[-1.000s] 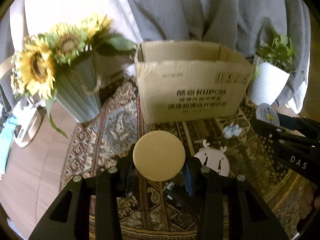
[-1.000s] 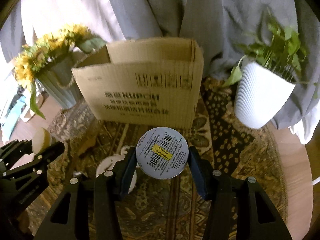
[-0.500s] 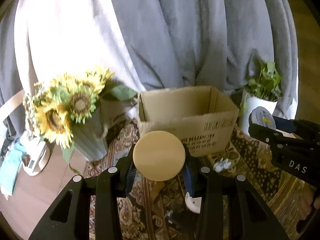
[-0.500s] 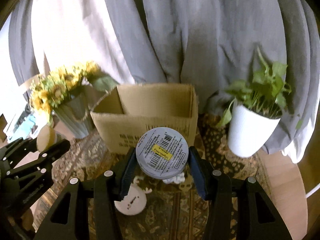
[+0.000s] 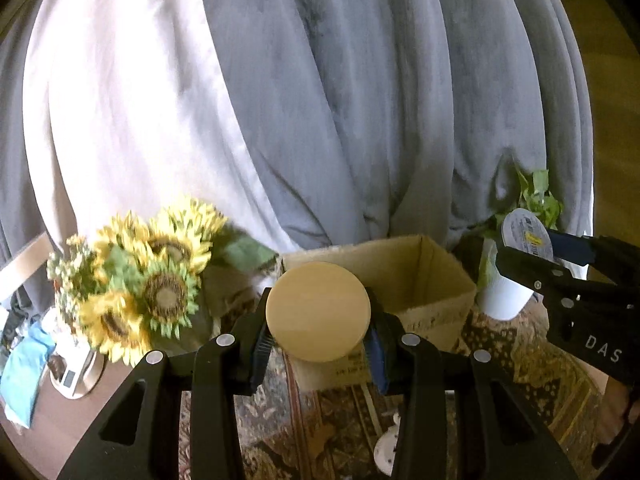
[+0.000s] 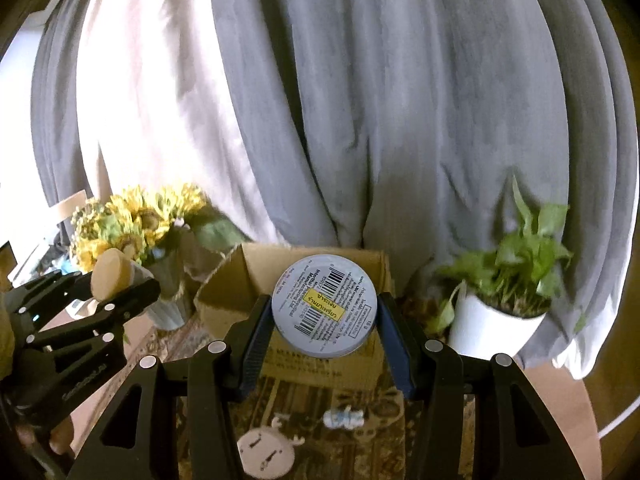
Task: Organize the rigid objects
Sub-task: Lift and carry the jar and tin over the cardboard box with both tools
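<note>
Sunflowers blurred; box interior hidden.

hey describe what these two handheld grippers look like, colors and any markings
Both the left gripper and right gripper are matte black angular frames with triangular cutouts, silver round bolts and blue ribbed pads lining the jaws. White "DAS" lettering marks the right one's side.

Yellow artificial sunflowers in a ribbed vase far left, leafy green plant in a white pot far right, grey draped curtain behind

Daylight pours in from the left, blowing the curtain out to white there while the rug sits dim below, sunflowers smeared with blur, and fisheye bending curls both views into black corners.
</note>
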